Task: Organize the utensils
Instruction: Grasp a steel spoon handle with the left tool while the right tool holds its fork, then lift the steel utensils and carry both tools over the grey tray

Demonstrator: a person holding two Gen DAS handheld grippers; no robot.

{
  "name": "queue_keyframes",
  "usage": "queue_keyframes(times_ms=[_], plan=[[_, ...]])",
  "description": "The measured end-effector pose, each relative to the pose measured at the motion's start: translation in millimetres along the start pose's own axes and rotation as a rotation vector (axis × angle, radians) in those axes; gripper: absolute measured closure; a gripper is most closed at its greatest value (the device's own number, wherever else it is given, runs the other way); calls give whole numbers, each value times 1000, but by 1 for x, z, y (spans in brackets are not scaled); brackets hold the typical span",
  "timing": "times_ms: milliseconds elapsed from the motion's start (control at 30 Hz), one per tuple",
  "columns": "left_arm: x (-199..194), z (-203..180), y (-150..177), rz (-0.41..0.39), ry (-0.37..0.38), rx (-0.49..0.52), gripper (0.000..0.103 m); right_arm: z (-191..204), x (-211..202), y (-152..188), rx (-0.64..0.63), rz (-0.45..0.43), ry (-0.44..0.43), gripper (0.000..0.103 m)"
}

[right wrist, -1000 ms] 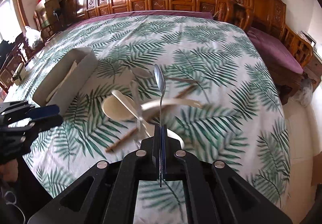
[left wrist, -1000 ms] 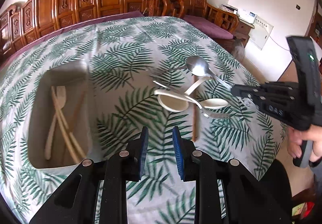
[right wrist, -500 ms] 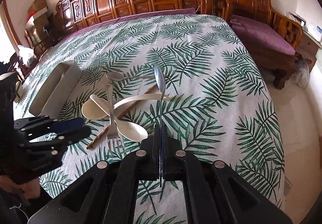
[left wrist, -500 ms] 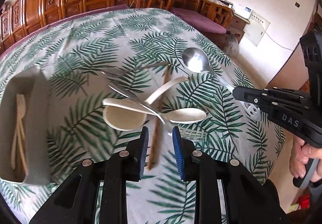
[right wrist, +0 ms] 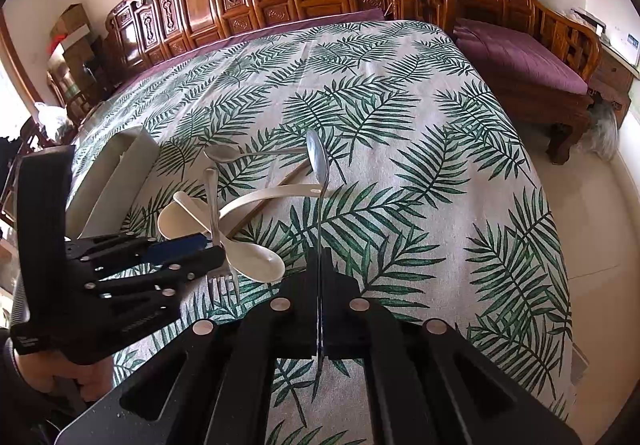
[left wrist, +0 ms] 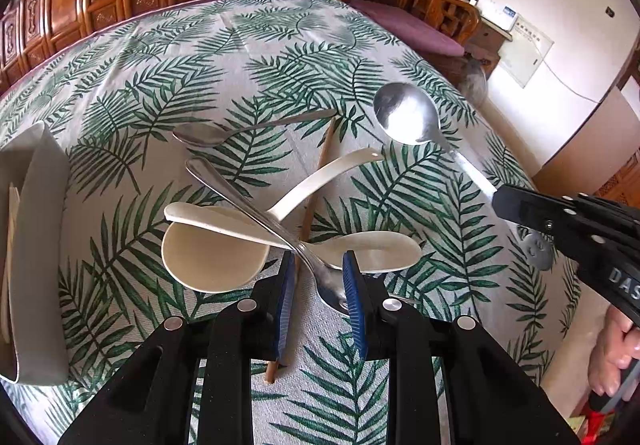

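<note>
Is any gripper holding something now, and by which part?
The right gripper holds the metal spoon by its handle end. The left gripper holds nothing.

On the cloth lie 2 white ceramic spoons [left wrist: 216,257], 1 fork [left wrist: 260,211], 1 steel spoon [left wrist: 200,135], 1 chopstick [left wrist: 316,181] (a 2nd steel spoon [left wrist: 408,115] is held aloft).

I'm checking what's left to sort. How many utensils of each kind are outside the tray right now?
Metal spoons: 2, one held in the air, one lying on the cloth
White spoons: 3
Metal forks: 1
Wooden chopsticks: 1
Total: 7
</note>
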State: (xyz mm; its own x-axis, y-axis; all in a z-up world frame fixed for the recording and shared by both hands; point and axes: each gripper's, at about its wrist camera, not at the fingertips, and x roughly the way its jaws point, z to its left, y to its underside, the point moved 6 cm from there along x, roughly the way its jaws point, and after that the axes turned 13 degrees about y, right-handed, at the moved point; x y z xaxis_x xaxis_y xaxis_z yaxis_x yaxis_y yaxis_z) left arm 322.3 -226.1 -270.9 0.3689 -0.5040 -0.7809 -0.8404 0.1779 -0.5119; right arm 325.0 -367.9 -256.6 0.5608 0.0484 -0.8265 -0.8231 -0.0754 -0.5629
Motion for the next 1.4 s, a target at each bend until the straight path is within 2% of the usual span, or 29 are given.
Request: queue_keyframes(times_ms=[200, 500, 833, 1400], plan=[[8, 3, 0, 8, -32, -1, 83, -1, -1, -1, 3, 1, 3, 101], [4, 10, -3, -8, -71, -5, 100, -3, 0, -1, 4, 4, 4, 101], [-18, 5, 3, -19, -60, 43, 101, 3, 0, 1, -9, 4, 2, 101], [-102, 18, -4, -109, -83, 102, 101, 25, -4, 3, -51, -4, -10, 101]])
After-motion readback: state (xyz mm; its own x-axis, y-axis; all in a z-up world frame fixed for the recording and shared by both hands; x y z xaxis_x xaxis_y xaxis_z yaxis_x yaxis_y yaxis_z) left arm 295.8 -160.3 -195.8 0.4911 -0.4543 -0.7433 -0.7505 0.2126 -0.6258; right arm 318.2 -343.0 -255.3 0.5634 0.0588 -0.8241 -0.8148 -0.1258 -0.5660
